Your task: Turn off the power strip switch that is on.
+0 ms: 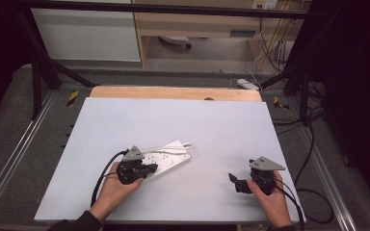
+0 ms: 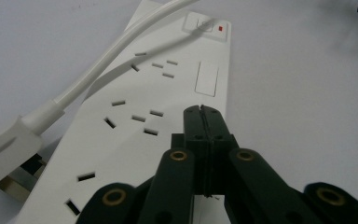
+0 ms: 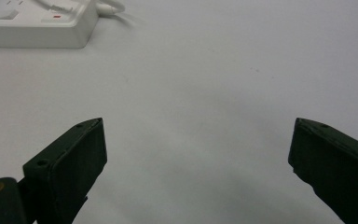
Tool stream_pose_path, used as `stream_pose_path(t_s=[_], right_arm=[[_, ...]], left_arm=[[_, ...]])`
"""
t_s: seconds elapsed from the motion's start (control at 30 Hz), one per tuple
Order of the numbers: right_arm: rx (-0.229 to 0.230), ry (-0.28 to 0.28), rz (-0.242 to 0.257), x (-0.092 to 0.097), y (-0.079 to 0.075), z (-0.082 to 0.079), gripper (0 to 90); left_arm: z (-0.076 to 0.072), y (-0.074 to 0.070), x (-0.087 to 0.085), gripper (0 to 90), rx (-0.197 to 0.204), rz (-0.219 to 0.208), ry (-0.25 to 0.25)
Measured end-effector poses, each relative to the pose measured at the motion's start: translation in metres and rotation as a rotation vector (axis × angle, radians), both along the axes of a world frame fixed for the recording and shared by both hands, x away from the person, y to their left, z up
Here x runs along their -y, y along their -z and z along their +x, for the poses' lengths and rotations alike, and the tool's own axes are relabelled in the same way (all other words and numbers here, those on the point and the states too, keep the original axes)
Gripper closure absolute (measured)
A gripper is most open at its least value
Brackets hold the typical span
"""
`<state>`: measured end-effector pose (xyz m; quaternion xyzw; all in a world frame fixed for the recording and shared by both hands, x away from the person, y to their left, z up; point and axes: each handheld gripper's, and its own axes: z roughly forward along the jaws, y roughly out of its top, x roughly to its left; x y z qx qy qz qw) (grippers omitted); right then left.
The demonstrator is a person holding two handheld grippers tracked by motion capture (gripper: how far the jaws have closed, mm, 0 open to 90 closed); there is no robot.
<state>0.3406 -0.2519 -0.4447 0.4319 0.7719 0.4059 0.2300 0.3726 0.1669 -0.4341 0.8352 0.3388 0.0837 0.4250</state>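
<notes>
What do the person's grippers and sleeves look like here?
Both grippers are black. The left gripper and the right gripper each carry a grey three-cornered plate on top and trail a black cable towards the table's near edge. In the left gripper view, the jaw linkages show brass-coloured pivot rings. The right gripper's pads are flat and finely ribbed. Dark sleeves cover the forearms.

No readable text or label on the power strip [image 2: 168,93].
</notes>
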Motion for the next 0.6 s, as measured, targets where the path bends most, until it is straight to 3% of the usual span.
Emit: stream_pose_path(t_s=[0.6], right_arm=[[-0.004,-0.001,0.000,-0.0004,0.0000,-0.0002,4.8]], left_arm=[[0.0008,0.0005,-0.0010,90.0,-0.003,-0.006,0.006]])
